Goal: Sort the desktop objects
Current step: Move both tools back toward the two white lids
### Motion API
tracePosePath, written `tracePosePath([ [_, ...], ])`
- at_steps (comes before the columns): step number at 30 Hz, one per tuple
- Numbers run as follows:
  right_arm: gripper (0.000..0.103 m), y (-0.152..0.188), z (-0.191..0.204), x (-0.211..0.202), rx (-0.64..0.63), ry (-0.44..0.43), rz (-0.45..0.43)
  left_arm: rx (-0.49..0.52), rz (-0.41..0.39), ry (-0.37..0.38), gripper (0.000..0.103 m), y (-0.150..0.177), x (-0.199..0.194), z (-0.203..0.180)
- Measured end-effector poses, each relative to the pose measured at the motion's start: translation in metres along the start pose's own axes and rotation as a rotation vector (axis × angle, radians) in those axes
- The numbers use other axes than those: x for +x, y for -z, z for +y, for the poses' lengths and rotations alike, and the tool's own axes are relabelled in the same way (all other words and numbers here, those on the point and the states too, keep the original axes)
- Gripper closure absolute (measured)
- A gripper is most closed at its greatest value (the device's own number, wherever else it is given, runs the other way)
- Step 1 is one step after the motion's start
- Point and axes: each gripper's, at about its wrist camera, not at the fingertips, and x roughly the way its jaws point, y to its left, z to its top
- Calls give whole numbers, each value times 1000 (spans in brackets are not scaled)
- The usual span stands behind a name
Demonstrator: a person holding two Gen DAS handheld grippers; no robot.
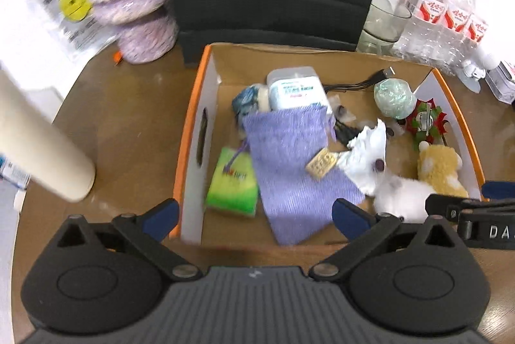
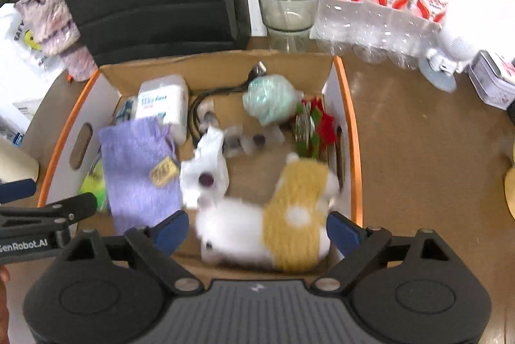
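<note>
Brown desk (image 1: 128, 125) w/ an orange-rimmed cardboard box (image 1: 193, 131) in the middle, dark chair back behind it.

Left wrist view: left gripper (image 1: 254, 215) is spread wide, nothing btwn the pads, hanging over the box's near edge. Directly ahead lies the purple knit pouch (image 1: 289, 157), long axis running from the near edge up toward the far-left corner, a small tan tag on it. Green tissue pack (image 1: 233, 186) sits just beside the pouch, toward the box's left wall. Cream cylinder (image 1: 42, 144) stands outside, off the left wall.

Right wrist view: right gripper (image 2: 257, 231) is also spread, pads clear of the toy. White-and-yellow plush toy (image 2: 273, 225) lies btwn the open fingers at the box's near-right corner, blurred, long axis roughly across the jaws. Pouch (image 2: 138, 170) is to its left, nearer the left gripper.

Judgement: both items look dropped in; whatever's next on the desk outside, e.g. the cylinder, is the left hand's reach.
</note>
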Motion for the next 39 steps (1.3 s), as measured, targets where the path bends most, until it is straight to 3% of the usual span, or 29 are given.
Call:
tracePosePath([
  [3, 11, 16, 4, -9, 5, -9, -13, -1, -33, -37, 0, 15, -11, -2],
  [8, 11, 56, 7, -21, -25, -23, -71, 47, -261, -72, 0, 57, -43, -14],
  [11, 11, 80, 10, -33, -41, -26, -175, 55, -388, -69, 0, 86, -49, -18],
  [15, 11, 120, 14, -42, -101, 39, -411, 100, -559, -51, 0, 127, -51, -22],
  [18, 11, 153, 18, -45, -148, 70, -551, 85, -641, -15, 0, 151, -59, -16],
  [21, 11, 173, 17, -51, -148, 36, -610, 63, -663, 12, 0, 169, -70, -10],
  [26, 8, 208, 25, -70, -167, 26, -663, 127, -709, 4, 0, 219, -91, -3],
  [31, 6, 262, 21, -75, -114, 5, -642, 118, -645, 35, 0, 270, -97, 7],
  [39, 2, 371, 33, -105, -104, -16, -667, 11, -686, 66, 0, 362, -124, 23],
])
